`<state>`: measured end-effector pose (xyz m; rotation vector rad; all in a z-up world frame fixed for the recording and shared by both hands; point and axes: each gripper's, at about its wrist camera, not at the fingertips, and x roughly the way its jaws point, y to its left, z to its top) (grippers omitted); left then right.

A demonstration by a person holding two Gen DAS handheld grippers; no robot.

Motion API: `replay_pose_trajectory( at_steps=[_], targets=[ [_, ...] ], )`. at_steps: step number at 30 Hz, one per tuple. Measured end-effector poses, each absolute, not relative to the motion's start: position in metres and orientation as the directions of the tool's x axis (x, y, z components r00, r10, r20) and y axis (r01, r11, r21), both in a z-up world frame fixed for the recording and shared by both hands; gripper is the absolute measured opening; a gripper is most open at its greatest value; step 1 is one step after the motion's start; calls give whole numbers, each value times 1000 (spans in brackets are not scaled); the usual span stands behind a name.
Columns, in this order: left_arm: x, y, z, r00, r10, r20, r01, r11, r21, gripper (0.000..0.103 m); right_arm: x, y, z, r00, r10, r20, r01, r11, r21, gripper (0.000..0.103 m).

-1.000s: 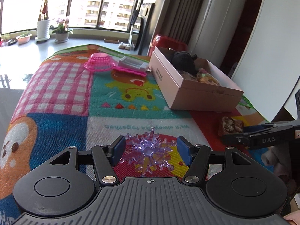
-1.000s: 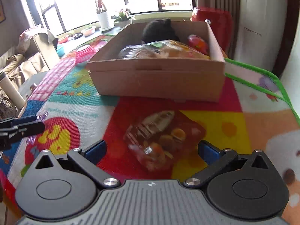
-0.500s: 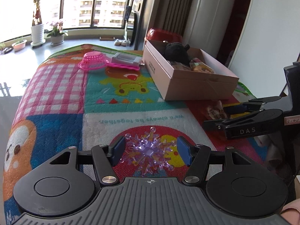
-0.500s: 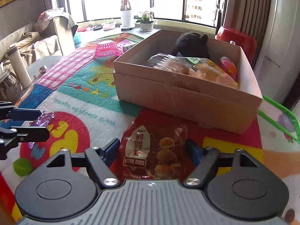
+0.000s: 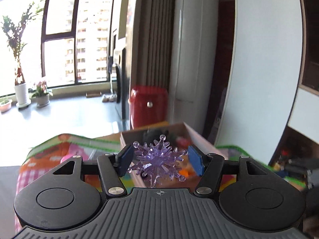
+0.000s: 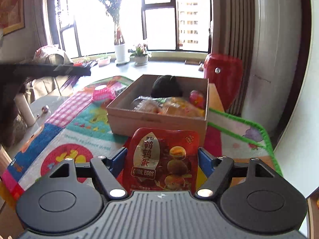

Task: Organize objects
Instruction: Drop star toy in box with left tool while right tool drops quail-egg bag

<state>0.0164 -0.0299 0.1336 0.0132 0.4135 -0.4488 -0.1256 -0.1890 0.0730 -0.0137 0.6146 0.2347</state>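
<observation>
Big colourful play mat (image 6: 83, 127) covers the table, patchwork of checks, cartoon prints & a green hem on the far right edge. On it, twd the far end, the cardboard box (image 6: 157, 122) sits open-topped, already stuffed: black plush (image 6: 166, 86) at the back, clear snack bags in the middle, a pink toy (image 6: 197, 98) in the far right corner. Red bin (image 6: 224, 75) stands on the floor behind the box, near the curtain. Pink basket (image 6: 101, 92) lies on the mat left of the box, not touching it as far as I can tell.

Right gripper (image 6: 161, 159) now: jaws clamped on the red quail-egg packet (image 6: 162, 160), both blue pads pressing its side edges, packet upright & lifted off the mat, just short of the box's near wall. That claw has just been closing in and the packet is what sits between the pads.

Left gripper (image 5: 158, 160): pads pinched on the purple crystal snowflake (image 5: 157, 160), spikes touching both blue pads, held up in the air. From this cam the box (image 5: 191, 134) shows right behind the snowflake, a bit blurred. Left gripper also pokes into the right cam's view as a dark blurred bar at upper left.
</observation>
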Motion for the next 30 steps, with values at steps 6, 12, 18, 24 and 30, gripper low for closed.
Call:
replay_pose_trajectory(
  at_steps=[6, 12, 18, 24, 30],
  targets=[
    [105, -59, 94, 802, -349, -485, 343, 934, -106, 63, -123, -195, 69, 792, 183, -582, -182, 981, 61, 76],
    [77, -28, 82, 808, -404, -429, 346, 914, -211, 64, -117, -202, 67, 784, 161, -600, -164, 985, 50, 76],
    [29, 17, 53, 755, -411, -511, 342, 912, -228, 64, -85, -194, 87, 788, 210, -579, -203, 976, 78, 76],
    [11, 48, 27, 742, -365, -563, 255, 929, -267, 64, -6, -168, 134, 851, 214, -479, -223, 974, 38, 76],
    [10, 73, 24, 780, -306, -545, 176, 945, -277, 64, 65, -147, 133, 789, 197, -582, -194, 979, 68, 92]
  ],
)
